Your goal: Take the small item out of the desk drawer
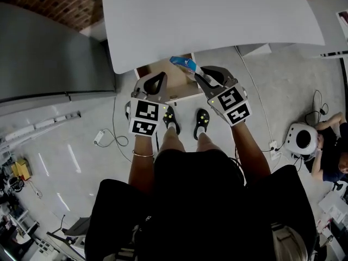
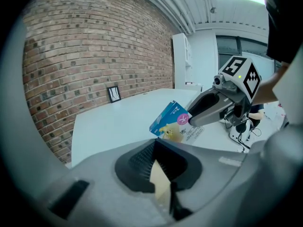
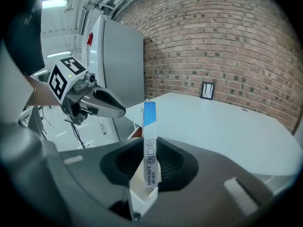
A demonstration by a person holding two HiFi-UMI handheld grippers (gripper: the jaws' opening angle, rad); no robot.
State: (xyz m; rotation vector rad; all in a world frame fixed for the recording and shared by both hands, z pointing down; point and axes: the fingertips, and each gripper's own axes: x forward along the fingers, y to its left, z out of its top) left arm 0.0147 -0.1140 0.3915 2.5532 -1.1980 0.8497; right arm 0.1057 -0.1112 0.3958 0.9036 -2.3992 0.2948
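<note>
reaching out ahead of the body, the person's forearms [image 1: 142, 170] each carry a gripper, with a thin bracelet [image 1: 142, 154] on the wrist behind the left gripper [image 1: 156, 78]. a pair of black shoes [image 1: 171, 118] stands below, between the two wrists. the left gripper's jaws are pressed together with nothing held in them. the right gripper [image 1: 200, 75] is clamped on a small box [image 3: 149, 126], blue at the top and white below with printed lettering. the box stands upright between the pads, its narrow edge facing back along the jaws and its blue end poking out past the fingertips. seen from the left gripper, the box sits off to that gripper's right and a little ahead, tilted and pinched near one end by the right gripper's tips. just under and ahead of both grippers, the desk drawer [image 1: 169, 89] stands open, its pale wooden inside showing between them. the box is in the right gripper's hold, not lying in the drawer. beyond the fingertips spreads the white desk top [image 1: 217, 20]. far ahead of both grippers, a small black picture frame [image 2: 113, 93] leans at the desk's back edge against a brick wall [image 2: 94, 46]. a tall grey cabinet [image 1: 49, 53] stands well off to the left gripper's outer side. well away on the right gripper's outer side, a second person [image 1: 333, 151] sits low beside a round white device [image 1: 302, 137].
</note>
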